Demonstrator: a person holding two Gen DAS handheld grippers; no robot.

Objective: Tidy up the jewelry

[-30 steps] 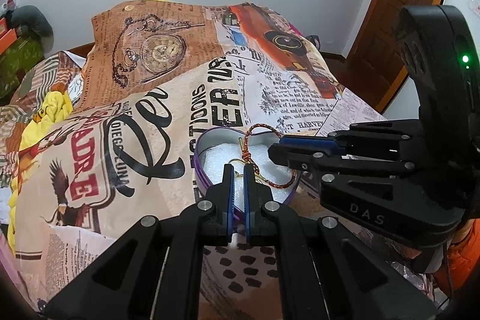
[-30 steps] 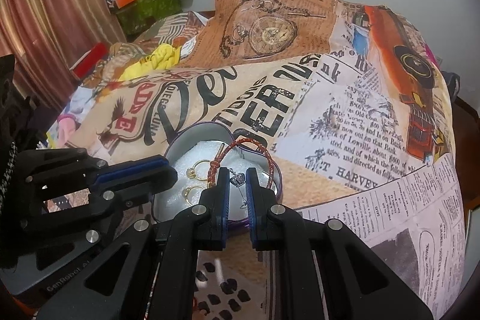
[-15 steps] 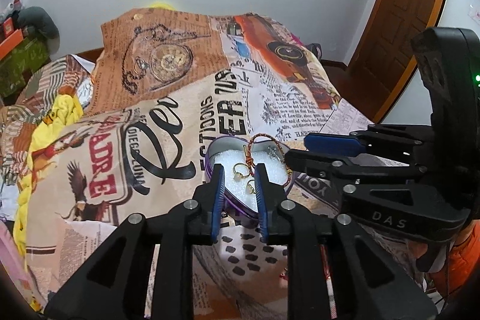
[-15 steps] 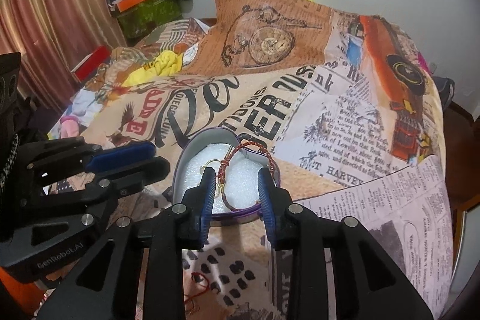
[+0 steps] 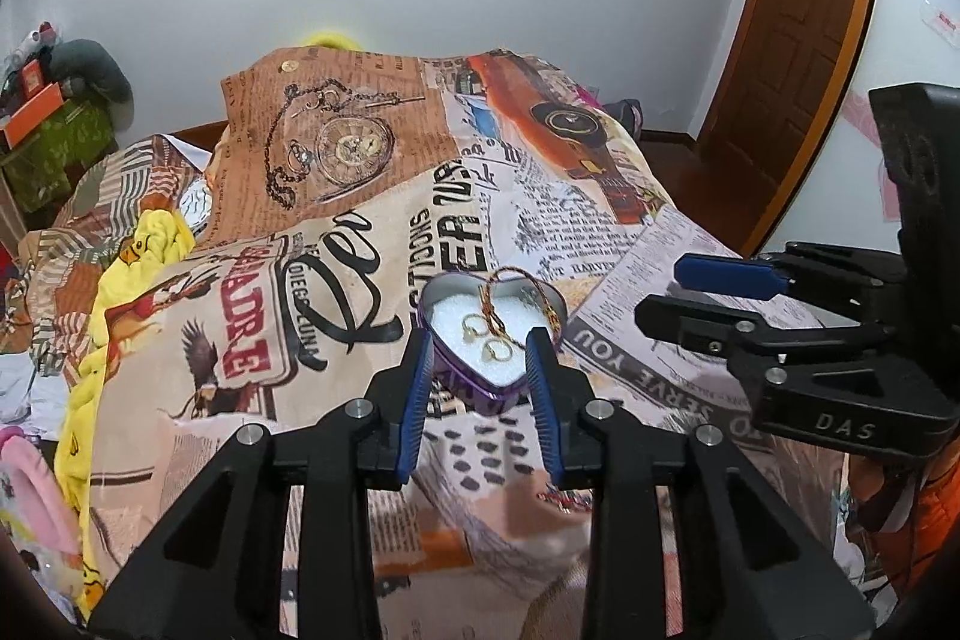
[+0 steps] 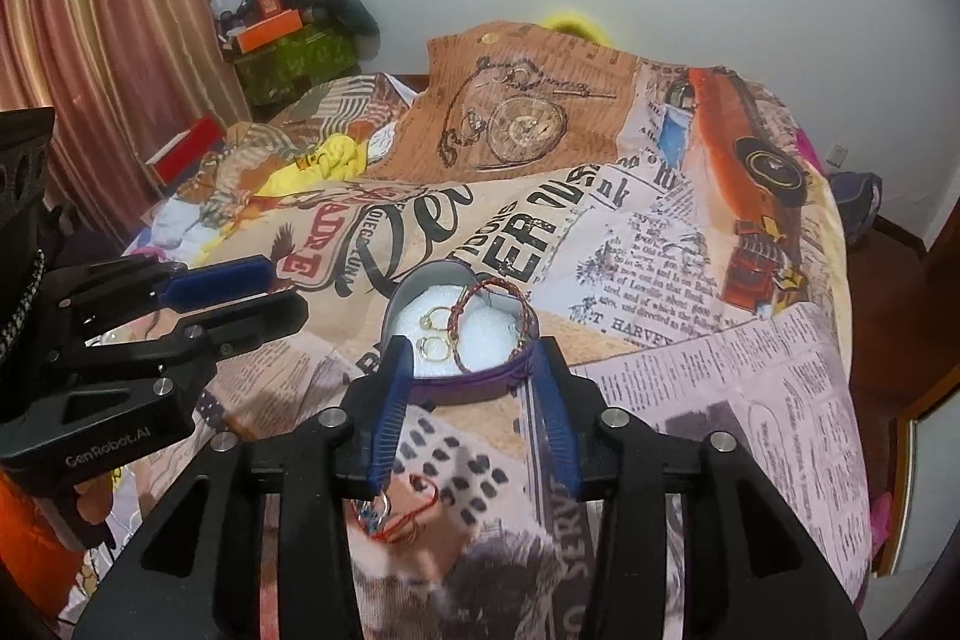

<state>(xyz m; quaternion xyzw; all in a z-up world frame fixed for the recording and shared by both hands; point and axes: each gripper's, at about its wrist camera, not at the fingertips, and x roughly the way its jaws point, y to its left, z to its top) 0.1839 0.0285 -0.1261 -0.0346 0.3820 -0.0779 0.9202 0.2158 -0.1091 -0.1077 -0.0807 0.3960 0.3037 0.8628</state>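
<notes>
My left gripper (image 5: 480, 382) and right gripper (image 6: 474, 394) have both just been spreading, nothing between their jaws now, and have pulled back from the heart tin (image 6: 462, 388) at twelve o'clock. The braided bracelet (image 6: 480, 304) and gold rings (image 6: 433, 347) lie inside it, so that piece looks stowed; a red bracelet (image 6: 408, 514) on the bedspread (image 6: 720, 370) at six o'clock seems next.

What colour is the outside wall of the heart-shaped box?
Purple; the heart-shaped box shows it best in the right wrist view.
</notes>
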